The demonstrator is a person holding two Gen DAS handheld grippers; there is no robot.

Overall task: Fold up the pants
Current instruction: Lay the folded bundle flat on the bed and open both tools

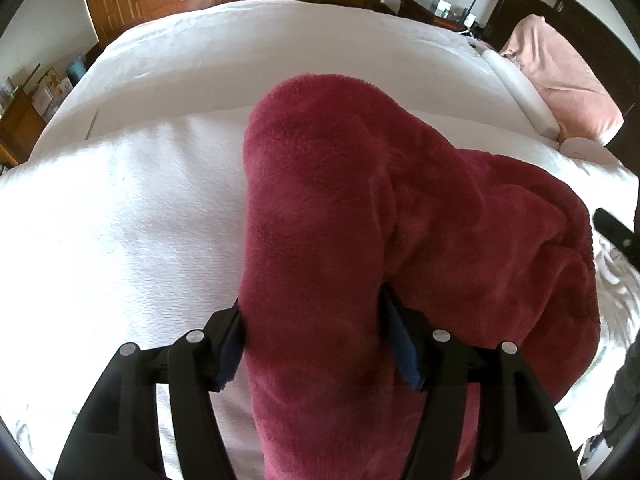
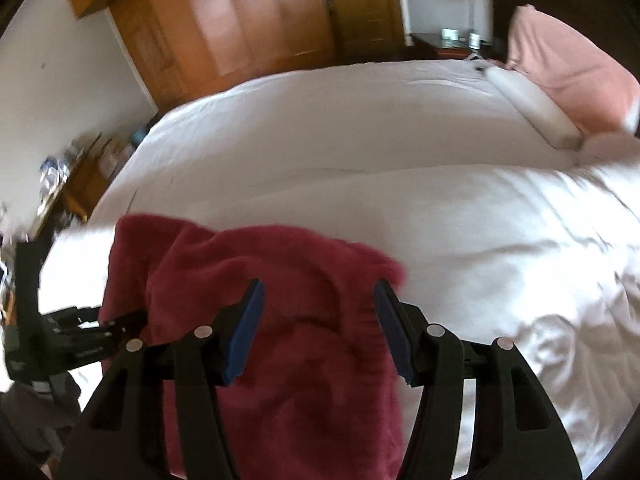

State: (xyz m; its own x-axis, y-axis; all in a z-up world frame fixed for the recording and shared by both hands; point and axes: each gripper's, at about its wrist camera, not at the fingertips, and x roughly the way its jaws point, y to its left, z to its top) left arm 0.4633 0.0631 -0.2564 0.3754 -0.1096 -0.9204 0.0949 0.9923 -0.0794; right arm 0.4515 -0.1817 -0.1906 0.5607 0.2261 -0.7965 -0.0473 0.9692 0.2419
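Blue pads of the left hand-held gripper [image 1: 314, 344] are sitting closest to the lens, and I am reading them as clamped on a thick bunch of the pants [image 1: 360, 220]: fleece is filling the whole gap and both pads are pressing its sides. Dark red fabric is rising from that grip and draping away to the right, over the white bed [image 1: 120, 200].

Right hand-held gripper [image 2: 320, 328] is standing wide open. I am seeing the pants [image 2: 280, 320] below and between its fingers, but neither pad is touching cloth, so it is holding nothing.

Progress, my judgement: early. The garment is lying bunched and rumpled at the near edge of the bed, with no flat layer, no aligned legs and no crease showing. Spreading, laying leg on leg and folding across are all remaining.

Containers: none that I can make out. A pink pillow [image 1: 560, 80] is leaning at the headboard, and a wooden wardrobe [image 2: 240, 20] is standing beyond the bed, doors closed.
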